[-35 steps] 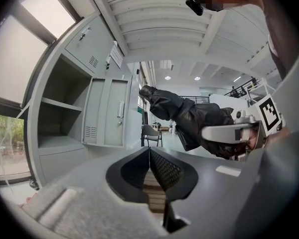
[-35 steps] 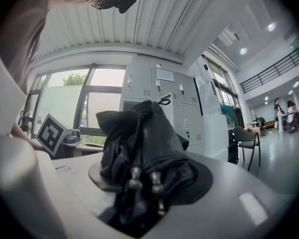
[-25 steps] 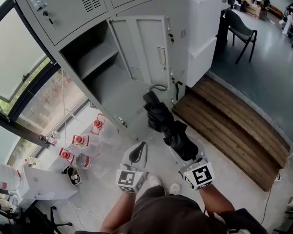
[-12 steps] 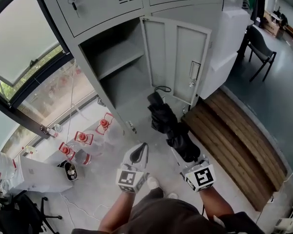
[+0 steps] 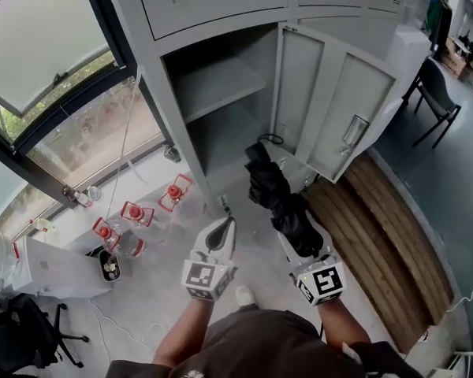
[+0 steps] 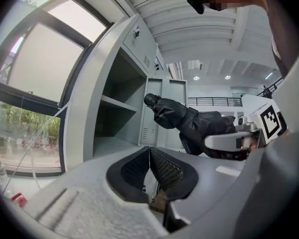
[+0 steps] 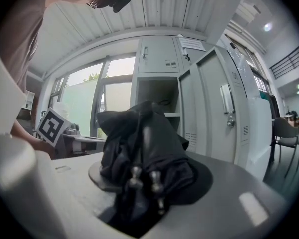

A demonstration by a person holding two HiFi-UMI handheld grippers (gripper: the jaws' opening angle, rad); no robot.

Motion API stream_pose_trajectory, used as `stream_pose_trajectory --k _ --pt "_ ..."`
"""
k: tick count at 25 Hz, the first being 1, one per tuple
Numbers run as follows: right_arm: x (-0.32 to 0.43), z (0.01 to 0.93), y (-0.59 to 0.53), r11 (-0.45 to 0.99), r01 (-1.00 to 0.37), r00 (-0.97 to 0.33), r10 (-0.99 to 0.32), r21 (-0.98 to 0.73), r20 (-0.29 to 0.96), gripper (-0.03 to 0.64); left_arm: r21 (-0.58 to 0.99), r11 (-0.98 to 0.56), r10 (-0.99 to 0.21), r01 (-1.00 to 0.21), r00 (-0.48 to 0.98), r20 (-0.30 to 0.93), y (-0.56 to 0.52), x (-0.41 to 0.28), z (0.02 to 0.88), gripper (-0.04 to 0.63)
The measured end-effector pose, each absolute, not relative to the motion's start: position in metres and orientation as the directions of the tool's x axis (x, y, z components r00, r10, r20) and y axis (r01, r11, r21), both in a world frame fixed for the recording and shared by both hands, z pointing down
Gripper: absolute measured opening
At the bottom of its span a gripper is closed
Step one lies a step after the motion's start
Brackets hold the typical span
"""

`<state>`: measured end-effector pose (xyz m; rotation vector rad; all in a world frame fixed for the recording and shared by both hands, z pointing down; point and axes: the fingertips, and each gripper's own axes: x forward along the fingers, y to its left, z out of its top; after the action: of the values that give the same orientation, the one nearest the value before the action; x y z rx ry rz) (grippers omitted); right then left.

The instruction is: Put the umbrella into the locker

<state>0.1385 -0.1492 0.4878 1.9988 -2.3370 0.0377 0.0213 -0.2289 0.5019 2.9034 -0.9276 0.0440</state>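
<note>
A folded black umbrella lies level in my right gripper, whose jaws are shut on its canopy end; its handle and strap point toward the grey locker. In the right gripper view the umbrella fills the jaws, with the open compartment beyond. The locker door stands swung open to the right, and the compartment has one shelf. My left gripper is shut and holds nothing; its pads meet. In the left gripper view the umbrella crosses to the right.
Several red-and-white objects lie on the floor left of the locker, under a large window. A wooden step runs along the right. A black chair stands at the far right.
Both grippers and the umbrella have moved closer to the open locker, which now sits more centred and larger in the head view. The grip on the umbrella is unchanged.
</note>
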Motion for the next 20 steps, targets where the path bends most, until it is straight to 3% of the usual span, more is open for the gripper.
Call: stream_pose_trajectory --k 20 --pt "0.134 0.512 -0.245 0.256 -0.967 -0.253 -0.954 -0.003 0.162 0.227 0.079 -0.721 -0.683 -0.688 0.725 0.086 -0.297 -0.002 0.516 0.003"
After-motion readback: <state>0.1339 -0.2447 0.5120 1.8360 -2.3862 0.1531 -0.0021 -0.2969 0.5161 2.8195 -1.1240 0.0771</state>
